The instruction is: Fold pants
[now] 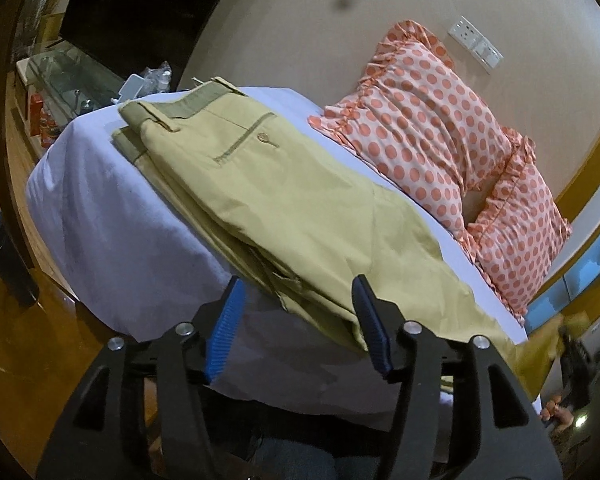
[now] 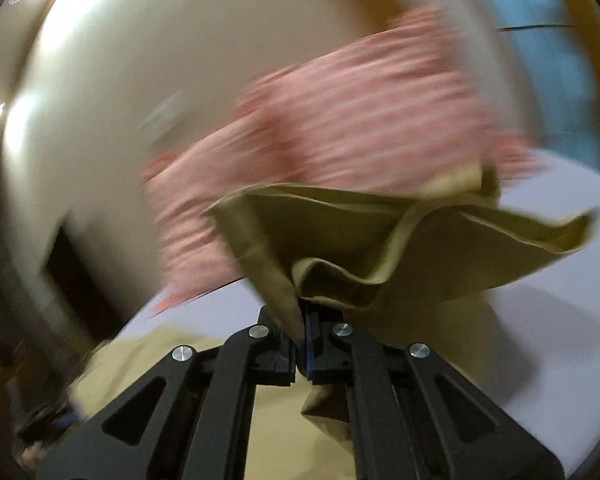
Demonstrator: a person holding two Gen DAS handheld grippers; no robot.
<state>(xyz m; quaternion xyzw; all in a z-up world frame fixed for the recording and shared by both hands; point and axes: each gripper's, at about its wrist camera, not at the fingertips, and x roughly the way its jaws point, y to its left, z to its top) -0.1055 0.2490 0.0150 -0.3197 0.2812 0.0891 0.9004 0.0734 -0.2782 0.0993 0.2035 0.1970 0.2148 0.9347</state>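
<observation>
My left gripper (image 1: 300,316) hangs wide apart, empty, at the bed's near edge | khaki pants (image 1: 268,188) lie flat on the white sheet (image 1: 100,216), waistband far, bare sheet to their left | my right gripper (image 2: 302,344) is pinched on the pants hem, lifted | polka-dot pillows (image 1: 440,132) line the wall side.

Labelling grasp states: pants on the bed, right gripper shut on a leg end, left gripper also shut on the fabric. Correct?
Not quite. The left gripper is open: the left wrist view shows its blue fingers spread apart, with the pants lying between them ungripped on the bed. The right gripper is indeed shut on the leg end.
</observation>
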